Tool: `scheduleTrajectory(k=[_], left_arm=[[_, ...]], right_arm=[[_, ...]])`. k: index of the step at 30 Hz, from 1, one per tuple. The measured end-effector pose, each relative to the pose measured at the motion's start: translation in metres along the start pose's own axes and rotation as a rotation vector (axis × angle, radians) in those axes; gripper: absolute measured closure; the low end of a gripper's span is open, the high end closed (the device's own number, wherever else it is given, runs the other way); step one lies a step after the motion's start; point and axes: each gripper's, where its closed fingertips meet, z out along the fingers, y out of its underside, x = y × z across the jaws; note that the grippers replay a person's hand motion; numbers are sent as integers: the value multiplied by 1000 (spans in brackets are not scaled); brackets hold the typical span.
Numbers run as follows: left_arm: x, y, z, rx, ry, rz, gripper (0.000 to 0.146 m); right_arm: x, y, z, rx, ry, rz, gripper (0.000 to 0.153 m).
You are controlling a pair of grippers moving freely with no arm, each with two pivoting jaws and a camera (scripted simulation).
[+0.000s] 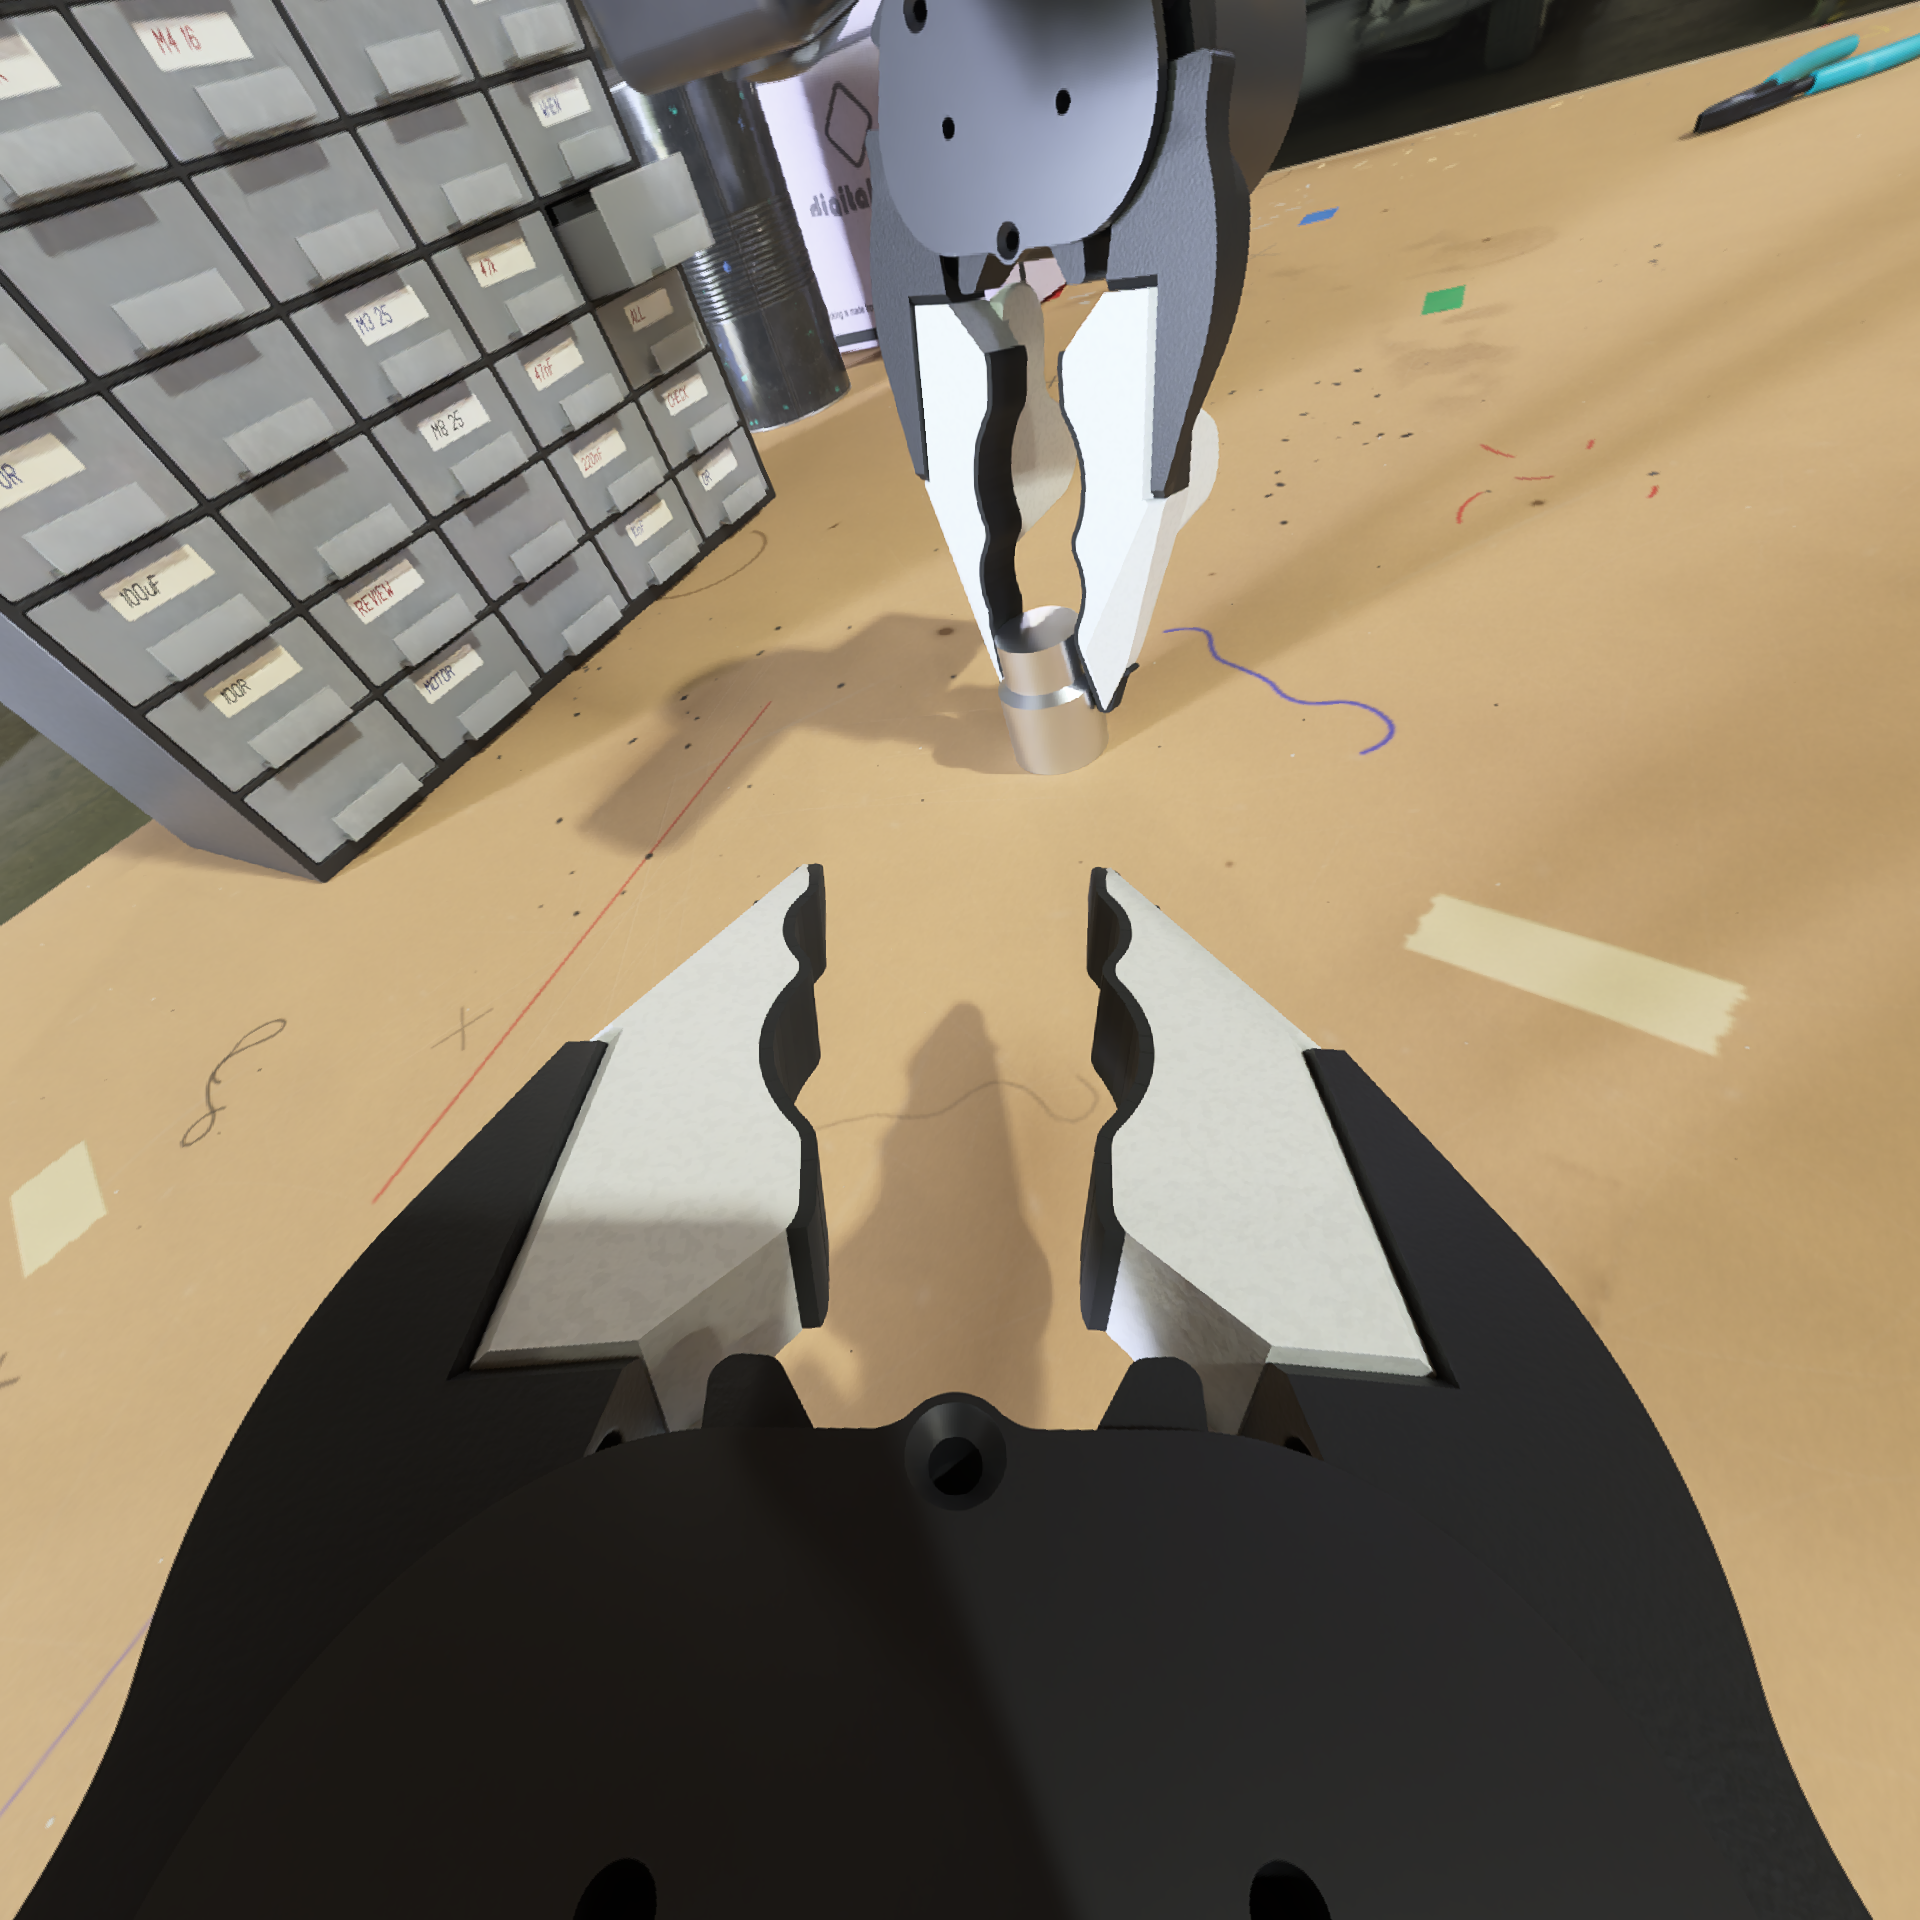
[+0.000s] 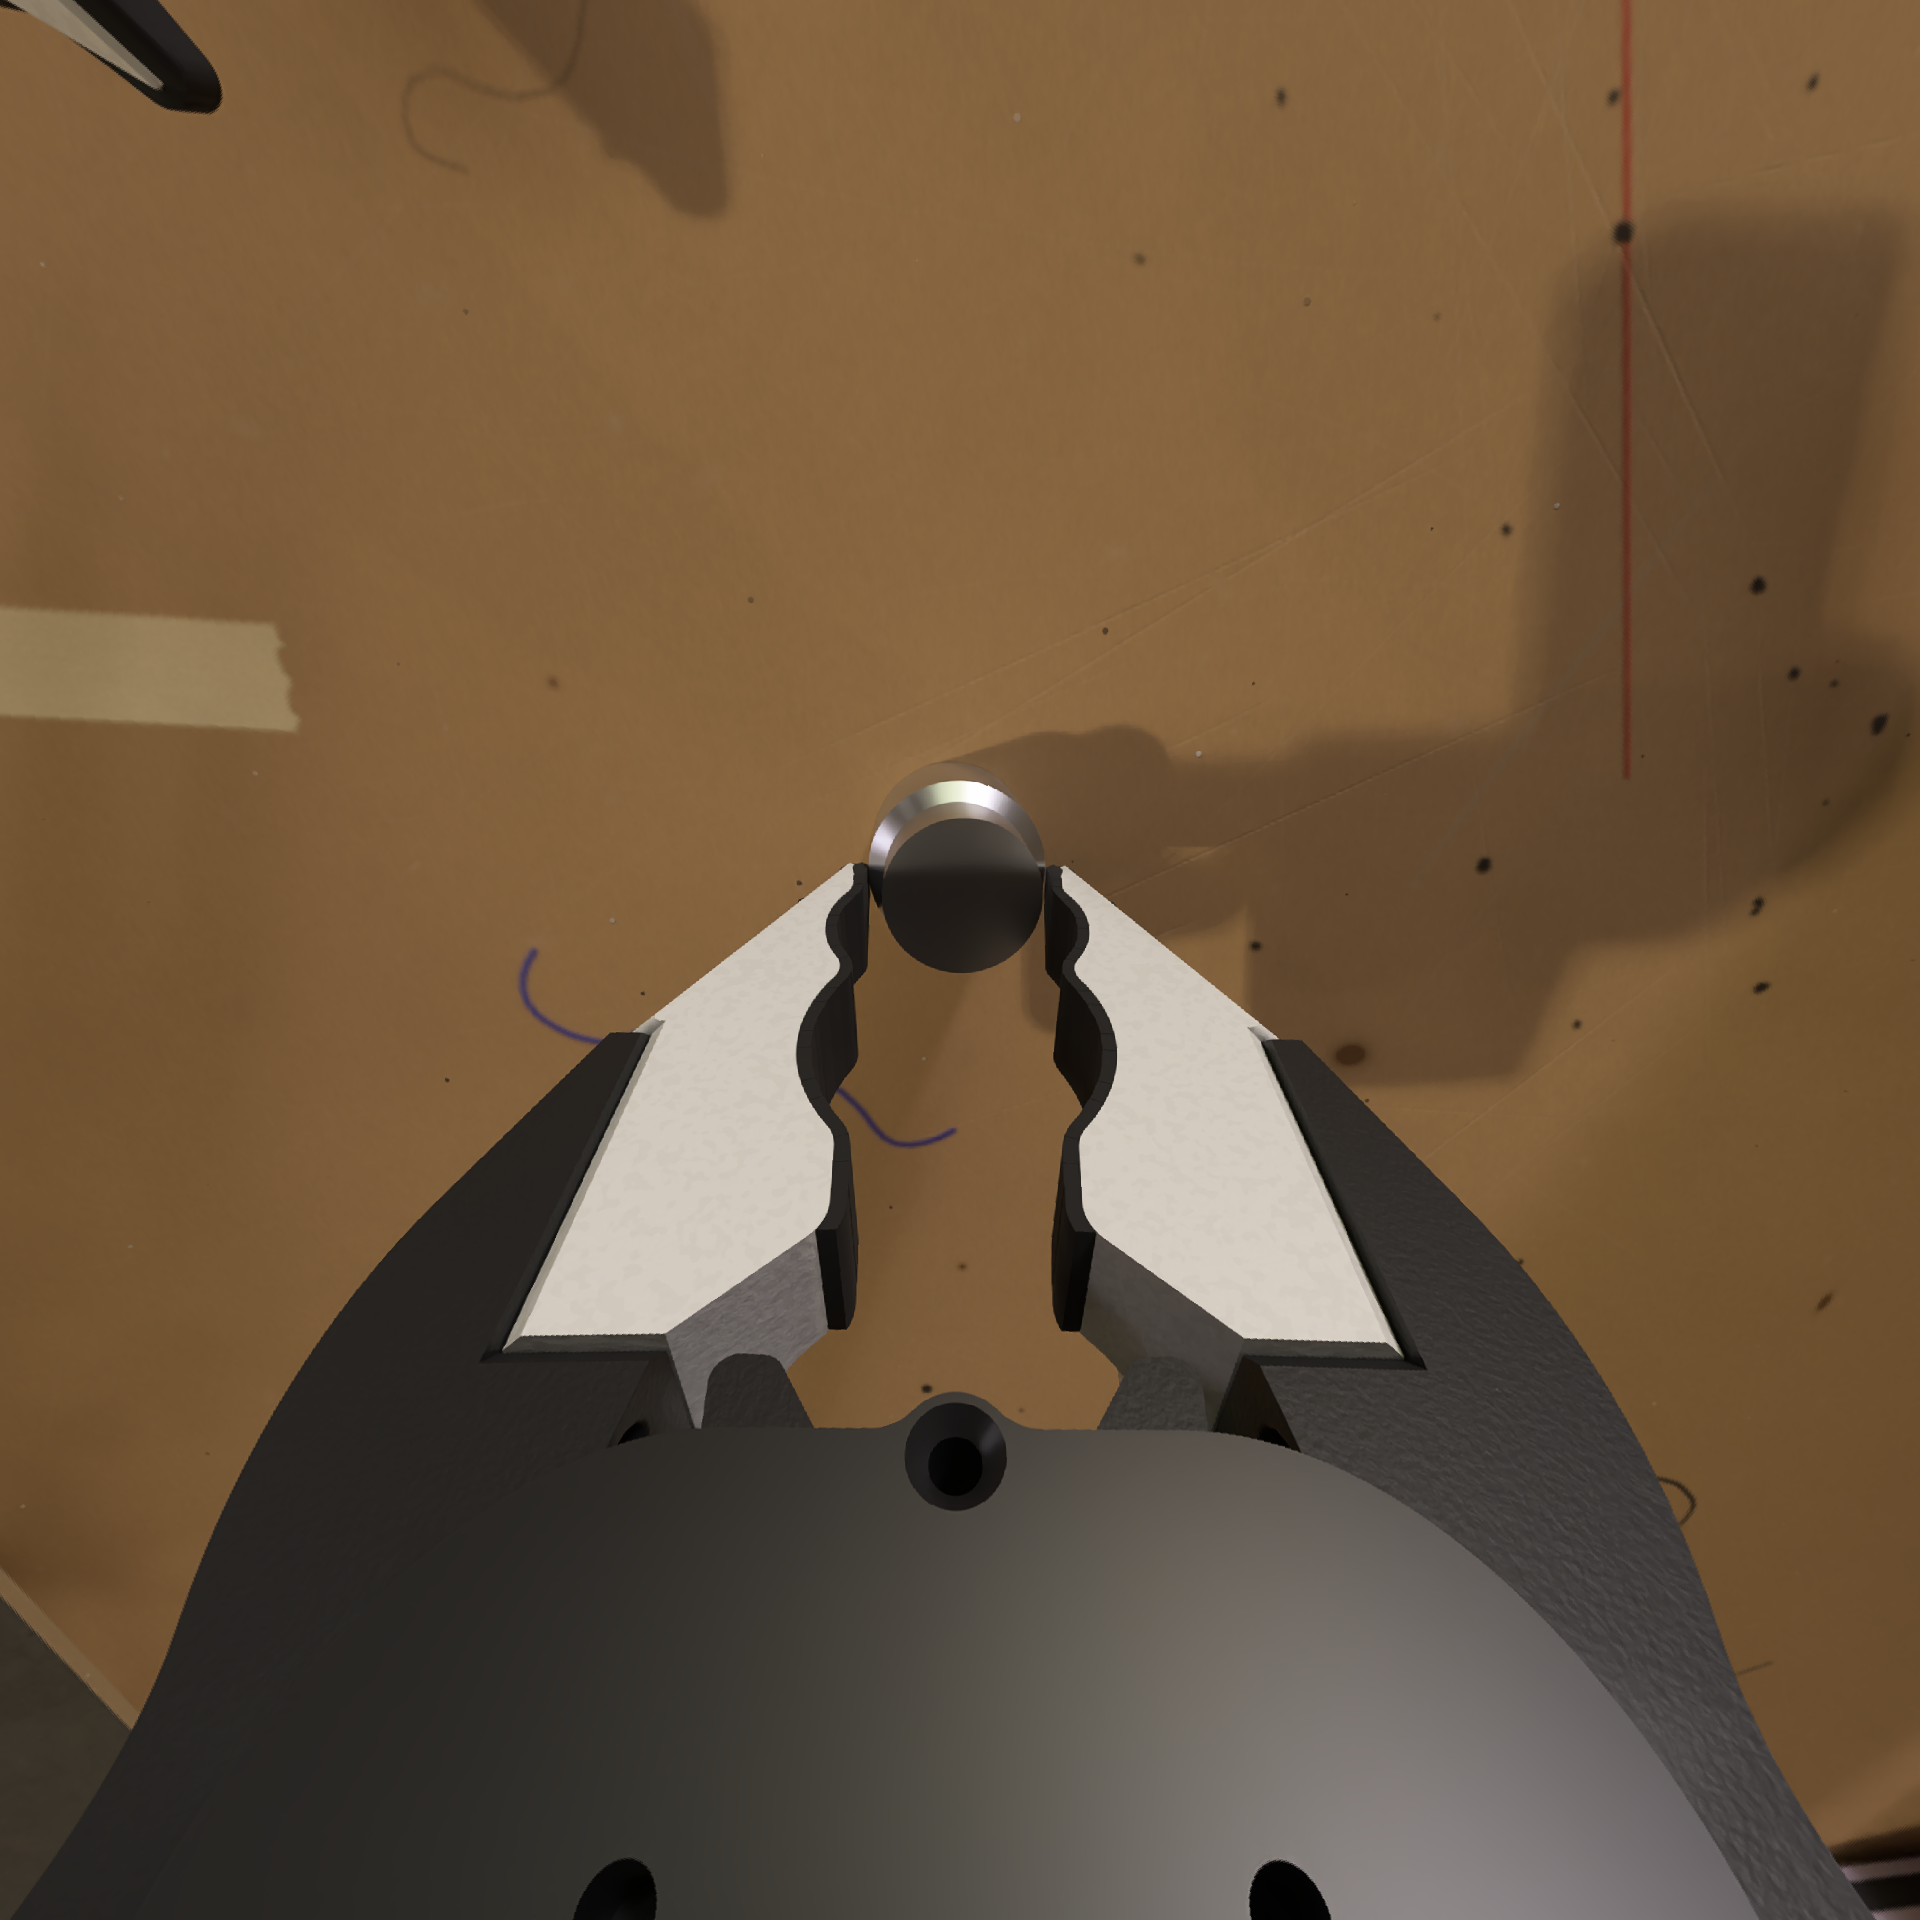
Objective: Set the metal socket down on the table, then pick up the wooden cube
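Observation:
The metal socket [image 1: 1055, 727] is a short shiny cylinder, standing upright. My right gripper [image 1: 1055, 675] points down from above and is shut on its upper part. In the right wrist view the socket [image 2: 956, 914] sits between the tips of that gripper [image 2: 956, 873]. Its lower end is at or just above the brown table [image 1: 1351, 1195]; I cannot tell if it touches. My left gripper [image 1: 956, 883] is open and empty, low over the table, a short way in front of the socket. One of its fingertips [image 2: 156, 62] shows in the right wrist view. No wooden cube shows clearly in either view.
A grey cabinet of small drawers [image 1: 312, 416] stands at the left, with a metal can [image 1: 748, 291] and a white box [image 1: 821, 208] behind it. Teal-handled pliers [image 1: 1787, 73] lie far right. A strip of masking tape [image 1: 1569, 971] is stuck to the table.

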Motion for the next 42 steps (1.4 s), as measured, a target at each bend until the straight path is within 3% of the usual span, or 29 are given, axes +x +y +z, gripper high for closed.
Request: scheduleTrajectory(k=[10, 16, 22, 25, 30, 36, 42], left_arm=[[0, 0, 0, 2, -6, 5, 96], [-5, -4, -3, 33, -20, -35, 96], [-18, -8, -17, 39, -51, -83, 96], [-35, -12, -34, 32, -102, -81, 96], [-91, -24, -91, -31, -227, -74, 94], [-195, -10, -169, -214, -431, -100, 94], [-304, 46, -189, -372, -645, -379, 95]], right_arm=[[2, -1, -8, 21, 23, 10, 111], [4, -2, -46, 227, 121, 65, 99], [9, 40, -61, 268, 262, 173, 100], [11, 48, -61, 374, 306, 230, 100], [21, 47, -60, 596, 361, 265, 102], [28, 57, -51, 573, 413, 268, 103], [26, 57, -42, 565, 383, 264, 103]])
